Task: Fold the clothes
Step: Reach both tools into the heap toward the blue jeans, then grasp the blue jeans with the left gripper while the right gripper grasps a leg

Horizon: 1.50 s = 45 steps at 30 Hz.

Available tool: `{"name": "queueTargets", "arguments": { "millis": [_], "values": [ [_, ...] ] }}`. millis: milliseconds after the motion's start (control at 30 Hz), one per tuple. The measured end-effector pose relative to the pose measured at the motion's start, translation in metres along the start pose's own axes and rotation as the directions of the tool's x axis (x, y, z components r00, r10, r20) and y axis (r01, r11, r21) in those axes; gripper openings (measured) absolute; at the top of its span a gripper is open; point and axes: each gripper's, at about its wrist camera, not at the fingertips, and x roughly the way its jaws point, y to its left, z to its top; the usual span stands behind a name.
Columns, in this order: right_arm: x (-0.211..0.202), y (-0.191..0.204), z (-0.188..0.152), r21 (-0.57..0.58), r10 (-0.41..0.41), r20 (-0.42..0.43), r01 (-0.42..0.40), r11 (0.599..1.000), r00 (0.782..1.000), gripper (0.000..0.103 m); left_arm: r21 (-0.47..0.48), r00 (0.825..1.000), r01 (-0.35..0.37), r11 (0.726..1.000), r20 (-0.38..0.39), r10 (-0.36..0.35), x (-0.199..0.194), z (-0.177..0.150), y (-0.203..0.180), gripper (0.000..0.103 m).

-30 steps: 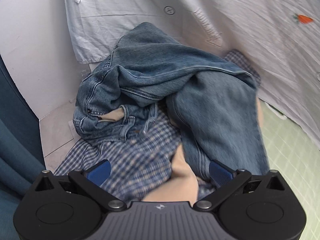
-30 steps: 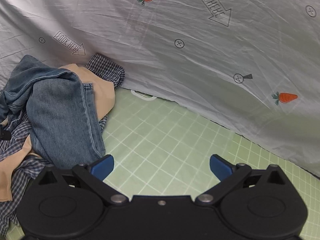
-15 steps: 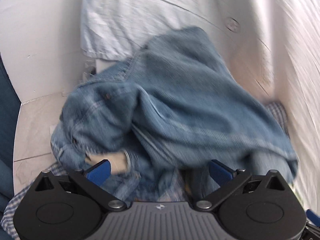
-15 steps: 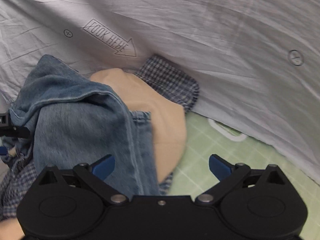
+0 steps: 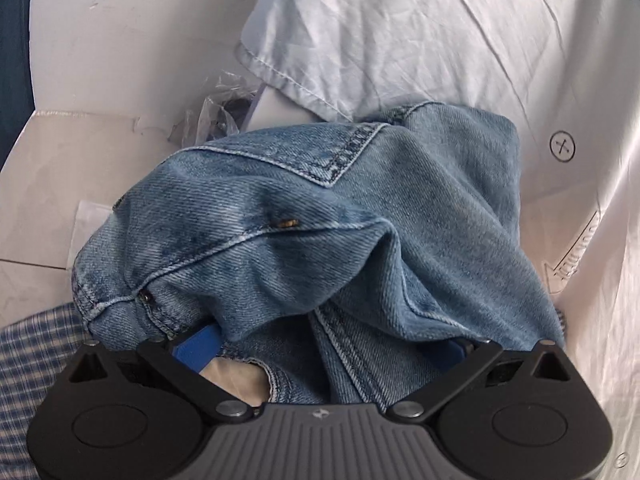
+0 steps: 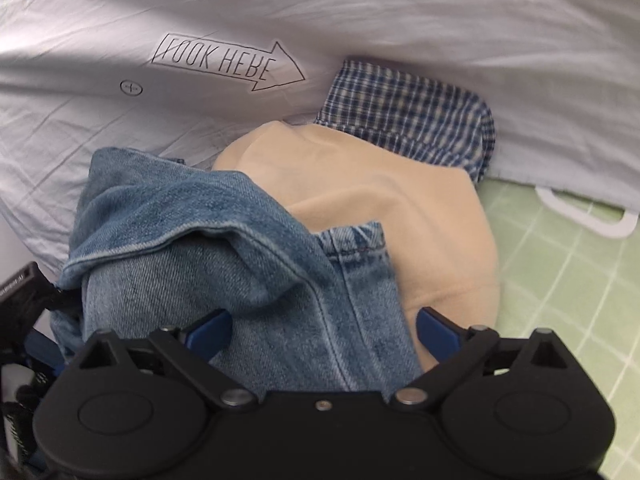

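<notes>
Crumpled blue jeans [image 5: 304, 240] lie on top of a clothes pile and fill the left wrist view. My left gripper [image 5: 328, 346] is open, its blue fingers pushed in under folds of the denim near the waistband. In the right wrist view a jeans leg [image 6: 248, 280] lies between the open fingers of my right gripper [image 6: 324, 332]. A beige garment [image 6: 400, 216] and a blue checked shirt [image 6: 408, 116] lie under and behind the jeans.
A white printed sheet [image 6: 280, 12] with a "LOOK HERE" arrow hangs behind the pile. A green gridded mat [image 6: 568, 280] lies to the right. A white wall and ledge [image 5: 60, 160] with crinkled clear plastic [image 5: 224, 112] stand at the left. The checked shirt shows at lower left [image 5: 32, 360].
Both grippers have moved in onto the pile. The jeans now fill both views and lie between the open fingers of each gripper; the green mat has slid off to the right.
</notes>
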Motion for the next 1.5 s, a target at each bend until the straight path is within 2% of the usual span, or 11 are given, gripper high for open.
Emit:
{"name": "queueTargets", "arguments": {
  "millis": [333,667,767,900,967,1033,1067,1133,1200,1300,1500],
  "values": [
    [0.0,-0.01,-0.001,0.098,0.057,-0.005,-0.056,0.994,0.998,0.09,-0.175,0.997,0.075,0.982,0.014,-0.074,-0.014,0.008,0.018,0.103],
    [-0.011,-0.031,-0.002,0.175,0.106,0.007,-0.106,0.979,0.994,0.046,-0.193,0.996,0.077,0.978,-0.018,-0.082,0.002,0.018,0.013,0.102],
    [-0.01,-0.038,-0.002,0.219,0.126,0.013,-0.126,0.968,0.992,0.045,-0.21,0.996,0.073,0.975,-0.042,-0.083,0.009,0.021,0.011,0.102],
    [-0.005,-0.036,-0.003,0.228,0.137,0.018,-0.137,0.964,0.99,0.06,-0.239,0.992,0.092,0.967,-0.067,-0.111,0.019,0.024,0.012,0.095],
    [-0.005,-0.029,-0.002,0.2,0.126,0.014,-0.126,0.972,0.992,0.06,-0.249,0.99,0.105,0.963,-0.067,-0.125,0.022,0.022,0.013,0.088],
    [-0.007,-0.024,-0.003,0.166,0.121,0.011,-0.121,0.979,0.993,0.053,-0.261,0.986,0.134,0.956,-0.061,-0.155,0.022,0.02,0.012,0.067],
    [-0.009,-0.023,-0.003,0.149,0.118,0.01,-0.118,0.982,0.993,0.04,-0.262,0.983,0.156,0.952,-0.052,-0.176,0.02,0.019,0.011,0.06],
    [-0.015,-0.022,-0.004,0.132,0.108,0.023,-0.11,0.985,0.994,0.022,-0.263,0.976,0.201,0.944,-0.034,-0.217,0.016,0.017,0.008,0.026],
    [-0.024,-0.025,-0.006,0.148,0.121,0.049,-0.127,0.981,0.991,0.013,-0.238,0.974,0.215,0.947,-0.021,-0.227,0.011,0.017,0.002,0.012],
    [-0.041,-0.031,-0.009,0.197,0.144,0.104,-0.162,0.967,0.984,0.012,-0.197,0.972,0.229,0.953,-0.007,-0.235,0.001,0.018,-0.006,0.007],
    [-0.1,-0.038,-0.015,0.288,0.18,0.278,-0.261,0.922,0.944,0.012,-0.131,0.941,0.338,0.932,0.02,-0.338,-0.024,0.013,-0.027,0.005]
  ]
}}
